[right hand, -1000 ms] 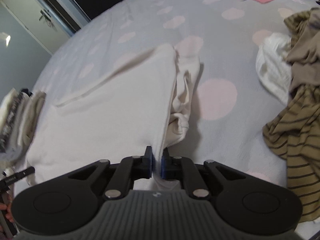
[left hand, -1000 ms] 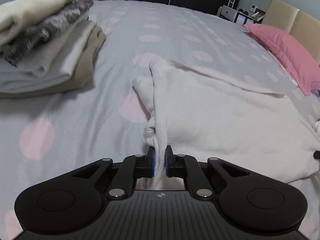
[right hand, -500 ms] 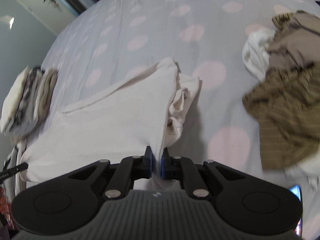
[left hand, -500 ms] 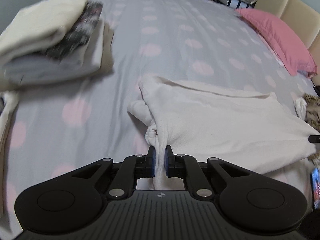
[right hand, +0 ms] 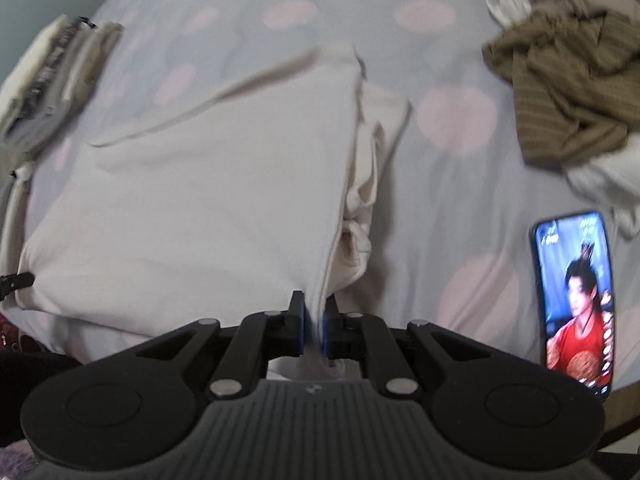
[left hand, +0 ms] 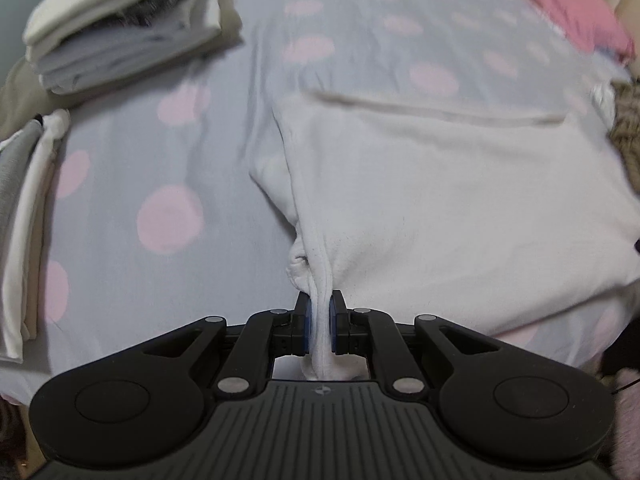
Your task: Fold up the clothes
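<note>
A cream white garment hangs stretched above the grey bed with pink dots. My left gripper is shut on its left near corner, where a sleeve bunches below the fingers. In the right wrist view the same garment spreads to the left, and my right gripper is shut on its right near corner, beside a crumpled sleeve. The tip of the left gripper shows at the far left edge of that view.
A stack of folded clothes lies at the back left, with more folded pieces along the left edge. A heap of brown striped and white clothes sits at the right. A lit phone lies near the bed's edge. Pink pillow far right.
Both grippers have risen and pulled back towards the near edge, lifting the garment with them. The views now look more steeply down at the bed, and the phone has come into sight.
</note>
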The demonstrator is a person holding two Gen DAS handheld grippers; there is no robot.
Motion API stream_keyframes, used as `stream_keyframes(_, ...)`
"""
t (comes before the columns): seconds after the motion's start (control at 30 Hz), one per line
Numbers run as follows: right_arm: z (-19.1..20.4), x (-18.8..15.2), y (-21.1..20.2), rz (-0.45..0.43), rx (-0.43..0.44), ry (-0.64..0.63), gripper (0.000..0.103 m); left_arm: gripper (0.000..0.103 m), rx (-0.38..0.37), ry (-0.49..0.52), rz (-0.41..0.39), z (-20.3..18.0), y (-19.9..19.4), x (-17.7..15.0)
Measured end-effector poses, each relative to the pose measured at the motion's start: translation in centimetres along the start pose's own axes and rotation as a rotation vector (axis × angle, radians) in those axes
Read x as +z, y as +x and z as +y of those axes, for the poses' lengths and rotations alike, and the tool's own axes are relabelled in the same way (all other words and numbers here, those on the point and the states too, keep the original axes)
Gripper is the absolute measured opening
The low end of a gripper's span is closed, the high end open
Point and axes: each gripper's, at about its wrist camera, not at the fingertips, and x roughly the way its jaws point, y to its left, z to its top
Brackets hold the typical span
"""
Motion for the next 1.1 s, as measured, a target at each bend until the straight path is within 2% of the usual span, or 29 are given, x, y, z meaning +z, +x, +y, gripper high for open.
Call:
stream_keyframes(0.3,0.4,-1.6,3.2,0.028,-0.095,-0.109,0.01,0.007,0.069,0.076,0.091,-1.4,4.7,-1.0)
stream_keyframes(0.4,1.4,-2.0,3.4,0.017,-0.145,-0.189,0.016,0.009,0.082,0.09,0.106,-1.8,5.5,-1.0)
stream_keyframes(0.47,2.2,-2.4,3.2,-0.009,-0.204,-0.262,0.041,0.012,0.092,0.105,0.1,-2.0,5.3,-0.9)
stream_keyframes(0.53,3.1,-3.0,2.5,-0.059,-0.275,-0.337,0.044,0.021,0.098,0.106,0.084,-2.1,4.7,-0.9)
stream_keyframes(0.57,3.6,-3.3,2.1,-0.09,-0.305,-0.369,0.044,0.025,0.101,0.104,0.071,-2.1,4.3,-0.8)
stream_keyframes(0.63,4.7,-3.5,1.4,-0.147,-0.339,-0.419,0.044,0.042,0.117,0.083,0.009,-2.1,2.9,-0.5)
stream_keyframes(0.7,5.9,-3.2,1.0,-0.188,-0.334,-0.455,0.045,0.046,0.145,0.058,-0.067,-2.2,1.4,-0.1)
stream_keyframes(0.83,8.2,-2.8,0.3,-0.272,-0.324,-0.527,0.044,0.046,0.122,0.039,-0.168,-2.8,-0.8,0.8)
stream_keyframes(0.9,9.4,-2.6,-0.1,-0.313,-0.318,-0.563,0.041,0.046,0.081,0.049,-0.195,-3.6,-1.0,1.4)
stream_keyframes(0.93,10.0,-2.4,-0.3,-0.334,-0.315,-0.581,0.037,0.044,0.057,0.063,-0.197,-4.3,-0.6,1.8)
stream_keyframes(0.97,10.5,-2.0,0.0,-0.336,-0.294,-0.586,0.026,0.042,0.035,0.078,-0.198,-5.0,-0.2,2.2)
stream_keyframes(1.03,11.3,-1.0,1.0,-0.329,-0.24,-0.589,0.016,0.033,-0.003,0.096,-0.204,-6.4,0.9,3.0)
stream_keyframes(1.1,12.1,-0.1,1.9,-0.329,-0.195,-0.581,0.016,0.032,-0.033,0.095,-0.216,-7.6,2.1,3.9)
